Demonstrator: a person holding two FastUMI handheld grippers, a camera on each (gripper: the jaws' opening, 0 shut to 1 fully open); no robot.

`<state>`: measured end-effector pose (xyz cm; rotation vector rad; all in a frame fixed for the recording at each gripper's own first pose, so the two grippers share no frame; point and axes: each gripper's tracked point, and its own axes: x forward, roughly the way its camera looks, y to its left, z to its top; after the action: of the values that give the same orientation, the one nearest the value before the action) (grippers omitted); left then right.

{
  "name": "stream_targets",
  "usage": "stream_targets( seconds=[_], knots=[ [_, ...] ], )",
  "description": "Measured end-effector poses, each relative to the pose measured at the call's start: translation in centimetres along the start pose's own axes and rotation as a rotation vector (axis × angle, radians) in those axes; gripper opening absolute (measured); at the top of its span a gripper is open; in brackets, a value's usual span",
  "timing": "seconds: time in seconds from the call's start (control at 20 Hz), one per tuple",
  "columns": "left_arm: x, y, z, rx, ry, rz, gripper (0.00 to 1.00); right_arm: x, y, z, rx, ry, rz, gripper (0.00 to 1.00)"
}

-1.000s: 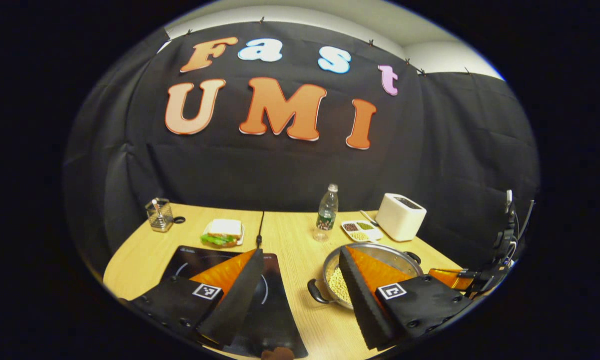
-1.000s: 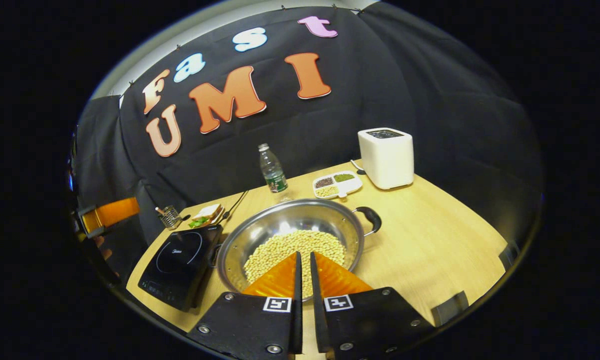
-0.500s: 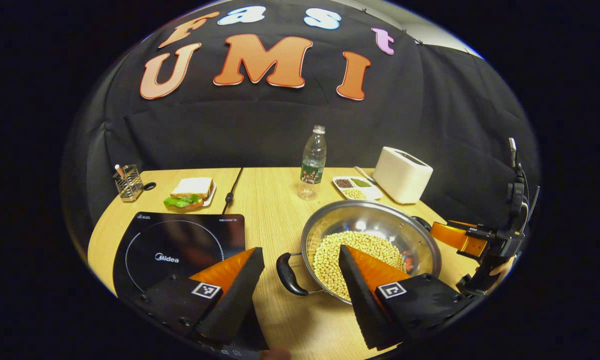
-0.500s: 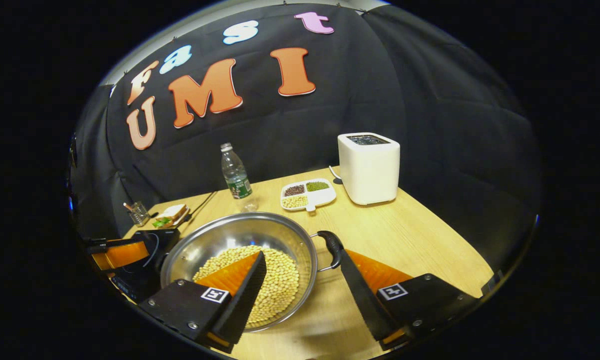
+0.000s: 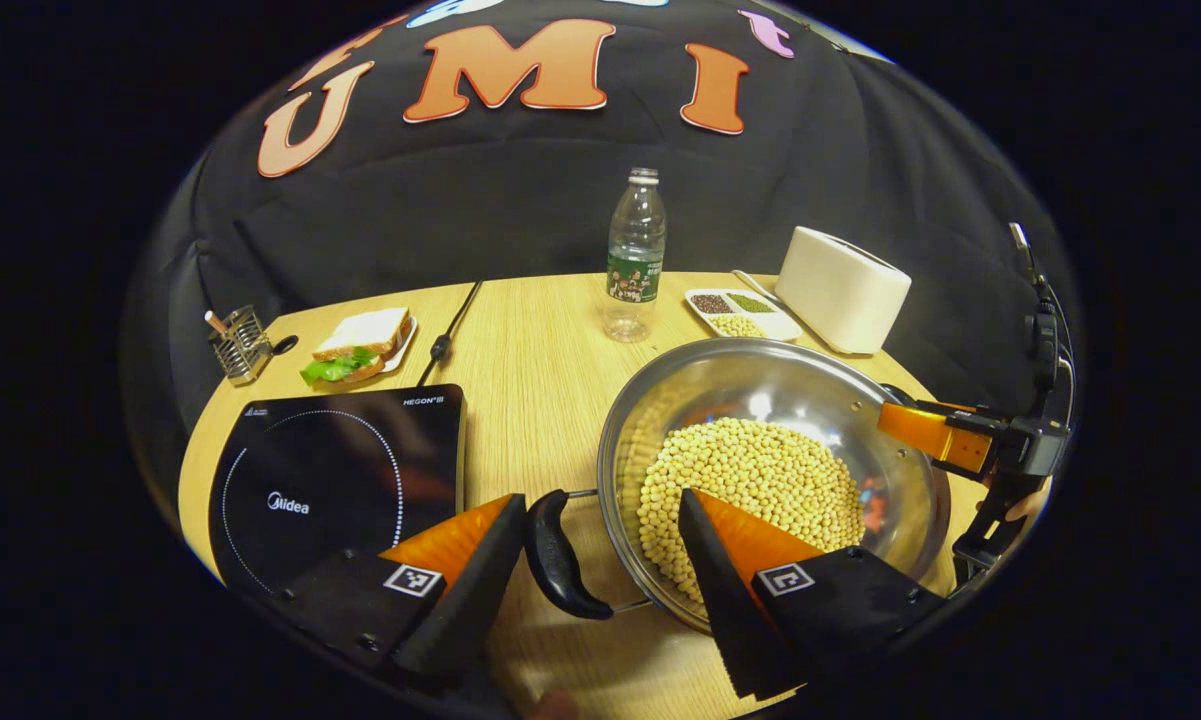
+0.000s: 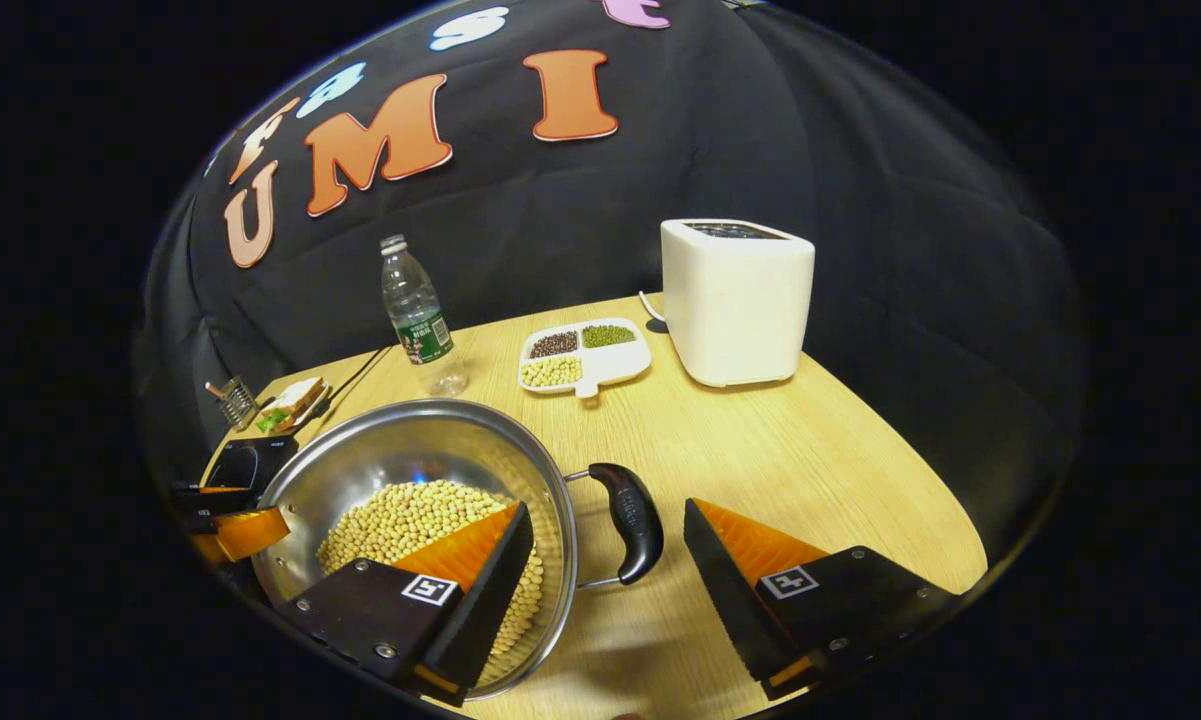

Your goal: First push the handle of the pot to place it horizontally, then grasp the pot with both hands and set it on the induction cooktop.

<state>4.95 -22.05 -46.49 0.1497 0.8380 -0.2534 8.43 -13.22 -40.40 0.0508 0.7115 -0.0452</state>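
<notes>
Left gripper view is showing the left gripper (image 5: pixel 600 570) at the bottom of the frame with its two fingers spread wide apart and pressing on nothing; the pot's near black curved handle (image 5: pixel 558 556) is sitting in the gap between them, just beside the left-hand finger, though whether they are touching I cannot tell; the wide shiny steel pot (image 5: pixel 772 400) half full of pale yellow soybeans (image 5: pixel 760 475) is resting on the light wooden table (image 5: pixel 535 350) at centre right of the frame; the flat black glass induction cooktop (image 5: pixel 335 475) is lying at lower left, just beside the pot and apart from it; a clear plastic water bottle (image 5: pixel 634 255) is standing upright at upper centre; a white boxy toaster (image 5: pixel 840 290) and a white divided dish of beans (image 5: pixel 740 312) are sitting at upper right; a sandwich with green lettuce on a small plate (image 5: pixel 358 345) and a small wire holder (image 5: pixel 240 342) are sitting at upper left; the right gripper (image 5: pixel 960 445) is showing at the right edge by the pot's far rim. Right gripper view is showing that gripper (image 6: pixel 605 590) at the bottom, fingers likewise spread wide and clamping nothing; the pot's other black handle (image 6: pixel 632 520) is lying between them, clear of both fingers, with the pot at lower left of the frame.
</notes>
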Motion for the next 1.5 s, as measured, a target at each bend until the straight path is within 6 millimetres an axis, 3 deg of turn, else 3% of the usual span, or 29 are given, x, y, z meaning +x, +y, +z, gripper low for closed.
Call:
stream_targets(
  seconds=[0.25, 0.3, 0.35, 0.4, 0.45, 0.65, 0.8, 1.15, 1.5],
  knots=[
    [1.9, -0.5, -2.2, -0.049, 0.113, -0.027, 0.98, 1.2, 0.3, -1.1, 0.051, 0.069, 0.022, 0.92],
    [2.1, 0.1, -2.4, -0.047, 0.131, -0.003, 0.96, 1.5, 0.4, -1.3, 0.070, 0.084, 0.027, 0.89],
    [2.1, 0.6, -2.6, -0.049, 0.151, 0.011, 0.93, 1.7, 0.4, -1.5, 0.089, 0.097, 0.028, 0.78],
    [2.2, 0.7, -2.3, -0.061, 0.153, 0.011, 0.85, 1.9, 0.7, -1.7, 0.112, 0.110, 0.043, 0.80],
    [2.3, 0.5, -2.7, -0.075, 0.168, 0.012, 0.77, 2.0, 0.9, -1.9, 0.128, 0.120, 0.049, 0.72],
    [2.2, 0.8, -2.2, -0.092, 0.176, 0.022, 0.69, 1.4, 1.0, -1.9, 0.128, 0.120, 0.045, 0.56],
    [1.8, 0.9, -1.9, -0.104, 0.166, 0.008, 0.70, 0.3, 1.1, -1.8, 0.106, 0.115, 0.030, 0.53],
    [-2.3, 3.1, 0.7, -0.098, 0.097, 0.013, 0.69, -3.4, 4.1, 0.8, 0.086, 0.049, 0.039, 0.53],
    [-7.4, 8.1, 2.6, -0.125, 0.027, 0.043, 0.69, -7.1, 10.1, 3.9, 0.049, -0.021, 0.088, 0.53]
  ],
)
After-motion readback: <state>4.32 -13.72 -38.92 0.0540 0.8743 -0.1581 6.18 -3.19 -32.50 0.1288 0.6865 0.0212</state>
